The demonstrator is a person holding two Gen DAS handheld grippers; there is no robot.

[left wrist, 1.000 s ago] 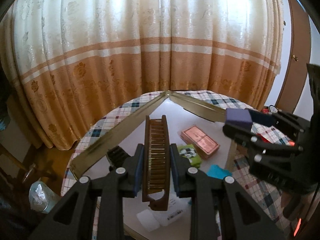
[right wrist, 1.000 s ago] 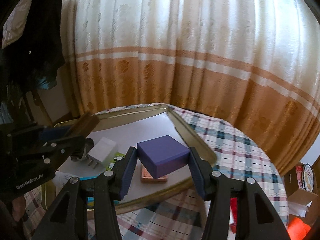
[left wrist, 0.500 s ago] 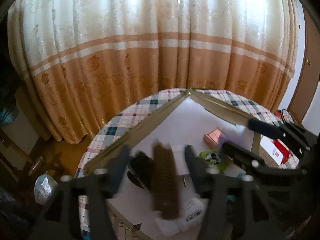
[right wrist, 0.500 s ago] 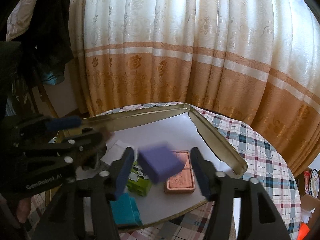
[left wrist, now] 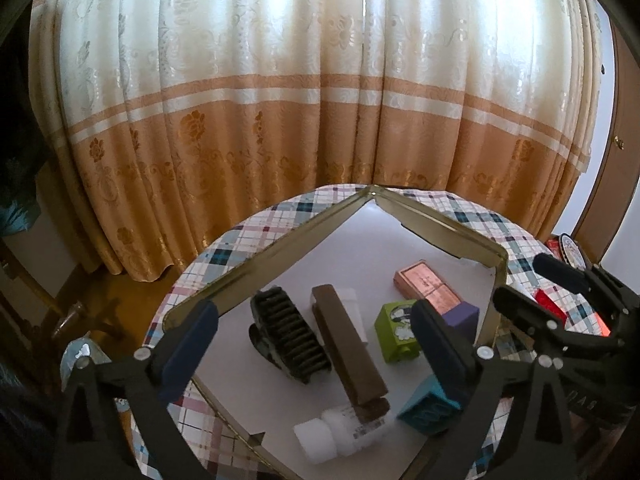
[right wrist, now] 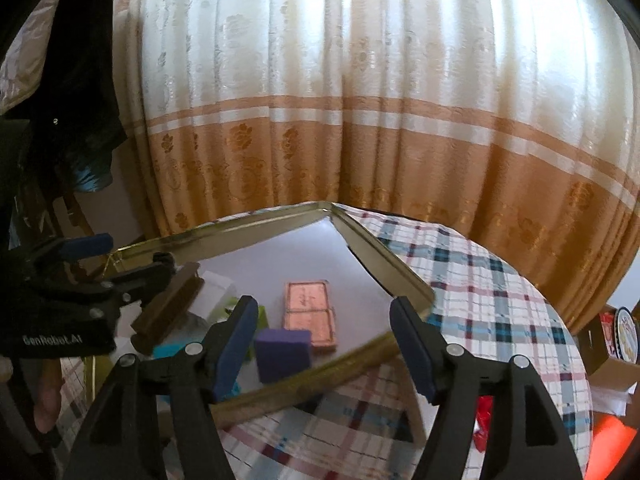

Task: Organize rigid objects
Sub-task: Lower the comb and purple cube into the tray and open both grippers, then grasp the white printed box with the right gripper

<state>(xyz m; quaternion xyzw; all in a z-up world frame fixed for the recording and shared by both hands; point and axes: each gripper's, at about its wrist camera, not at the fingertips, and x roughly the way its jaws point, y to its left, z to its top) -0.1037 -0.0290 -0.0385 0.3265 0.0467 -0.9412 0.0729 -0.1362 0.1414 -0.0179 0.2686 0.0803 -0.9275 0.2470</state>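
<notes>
Both grippers, left point(left wrist: 314, 344) and right point(right wrist: 322, 346), just opened wide, empty; comb point(left wrist: 348, 350) and purple box point(right wrist: 283, 354) dropped in tray point(left wrist: 448, 228), lower centre. Two items stowed.

place: someone's home, living rm prob
clues: floral curtain point(left wrist: 320, 100), plaid tablecloth point(right wrist: 500, 300), wood door point(left wrist: 616, 160)

The left black two-finger gripper with blue pads point(left wrist: 316, 344) tilts downward, its jaws spread wide after just opening, and its pads press on nothing. The right black two-finger gripper with blue pads point(right wrist: 326, 344) also tilts downward, at about three o'clock from the left one, jaws apart after opening, gripping nothing.
</notes>
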